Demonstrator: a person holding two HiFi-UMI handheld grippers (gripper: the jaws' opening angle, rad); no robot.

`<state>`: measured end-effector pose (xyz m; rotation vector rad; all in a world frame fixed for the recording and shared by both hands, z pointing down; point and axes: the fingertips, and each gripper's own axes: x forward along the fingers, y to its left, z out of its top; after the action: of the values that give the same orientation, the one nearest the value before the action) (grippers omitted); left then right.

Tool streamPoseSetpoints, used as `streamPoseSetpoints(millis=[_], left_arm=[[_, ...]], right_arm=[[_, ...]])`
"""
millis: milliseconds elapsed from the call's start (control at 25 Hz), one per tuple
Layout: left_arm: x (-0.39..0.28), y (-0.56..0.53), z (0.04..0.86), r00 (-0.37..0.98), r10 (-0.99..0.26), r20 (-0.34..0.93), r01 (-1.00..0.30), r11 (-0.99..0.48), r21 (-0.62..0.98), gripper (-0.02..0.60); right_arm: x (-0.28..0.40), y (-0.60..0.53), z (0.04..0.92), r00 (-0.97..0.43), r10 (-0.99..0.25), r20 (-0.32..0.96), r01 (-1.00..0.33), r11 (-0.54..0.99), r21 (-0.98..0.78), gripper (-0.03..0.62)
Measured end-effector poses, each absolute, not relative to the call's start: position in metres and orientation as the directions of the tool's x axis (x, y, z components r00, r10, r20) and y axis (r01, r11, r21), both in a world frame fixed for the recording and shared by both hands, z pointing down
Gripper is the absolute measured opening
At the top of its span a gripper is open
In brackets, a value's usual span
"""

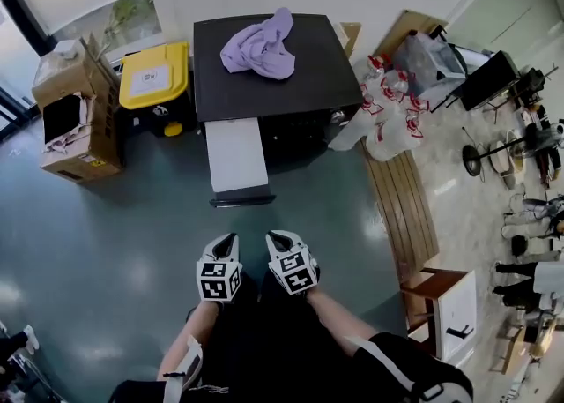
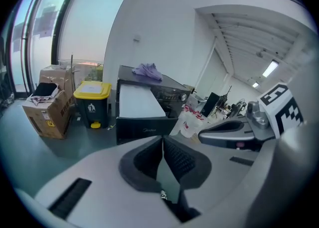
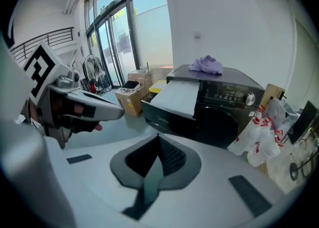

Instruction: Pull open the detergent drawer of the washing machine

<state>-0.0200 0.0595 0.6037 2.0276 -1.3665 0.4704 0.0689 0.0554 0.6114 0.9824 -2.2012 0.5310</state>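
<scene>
Both clenched, empty: left tool (image 1: 226, 239), right tool (image 1: 278, 237), side by side. Ahead, well apart: detergent drawer (image 1: 235, 156) standing out of washing machine (image 1: 300, 84), purple cloth (image 1: 260, 47) on top.

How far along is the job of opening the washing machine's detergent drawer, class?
Done: the detergent drawer stands pulled far out of the washing machine. In hand: nothing; left gripper and right gripper are shut, empty, clear of it. Left: nothing apparent.

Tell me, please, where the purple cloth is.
In the head view, the purple cloth lies atop the black washing machine, right of the yellow-lidded bin.
</scene>
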Motion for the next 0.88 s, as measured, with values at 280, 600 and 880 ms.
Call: streamPoseSetpoints(millis=[280,600,880], left_arm=[[0.005,0.02,0.552,0.425,-0.738,0.524,-0.898,-0.273,0.344,0.029],[0.004,-0.024,0.463,0.408,-0.851,0.331,-0.884,-0.276,0.378,0.029],[-0.008,-0.033,0.389,0.369,-0.906,0.206,-0.91,-0.307,0.279,0.028]], right_arm=[[0.099,0.008,0.542,-0.483,-0.63,0.608,-0.812,0.582,-0.042,0.008],[0.09,-0.026,0.461,-0.537,-0.706,0.462,-0.808,0.588,-0.04,0.008],[0.071,-0.038,0.396,-0.571,-0.751,0.331,-0.802,0.596,-0.032,0.008]])
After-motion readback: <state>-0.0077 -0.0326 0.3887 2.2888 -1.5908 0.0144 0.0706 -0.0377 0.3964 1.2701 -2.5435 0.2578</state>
